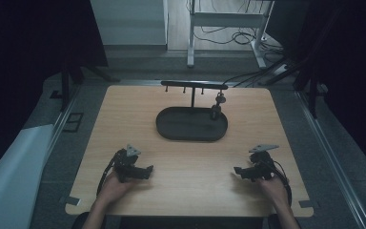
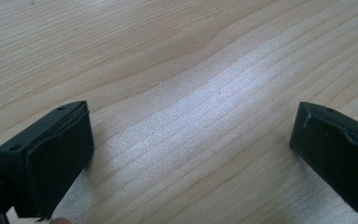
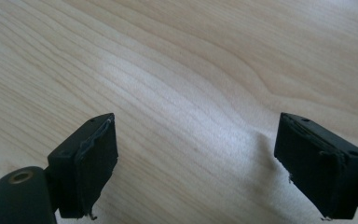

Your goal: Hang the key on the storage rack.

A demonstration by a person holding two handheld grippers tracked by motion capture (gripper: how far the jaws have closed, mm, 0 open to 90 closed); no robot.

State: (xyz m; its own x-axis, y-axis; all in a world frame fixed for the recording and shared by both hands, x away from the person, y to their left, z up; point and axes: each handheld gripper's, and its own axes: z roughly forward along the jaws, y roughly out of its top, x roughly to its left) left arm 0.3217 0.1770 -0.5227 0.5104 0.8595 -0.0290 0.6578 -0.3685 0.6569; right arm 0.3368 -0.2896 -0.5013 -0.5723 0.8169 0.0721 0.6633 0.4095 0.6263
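Resting low at the near edge of the wooden table point(image 1: 124, 119), both tools sit with jaws spread wide and nothing between them: left gripper point(image 1: 148, 171) at seven o'clock, right gripper point(image 1: 237, 171) at five. This looks like a starting pose. Farther off at twelve stands a dark oval tray point(image 1: 171, 128) with a hook stand point(image 1: 194, 86); a small dark object point(image 1: 217, 104) hangs at its right end, likely the next reach.

The table point(image 1: 124, 114) is pale wood with a fine grain and a soft sheen. The tray point(image 1: 192, 125) near its far edge looks dark and matt. The gripper pads point(image 3: 95, 165) are matt black, like rubber, with frayed edges.
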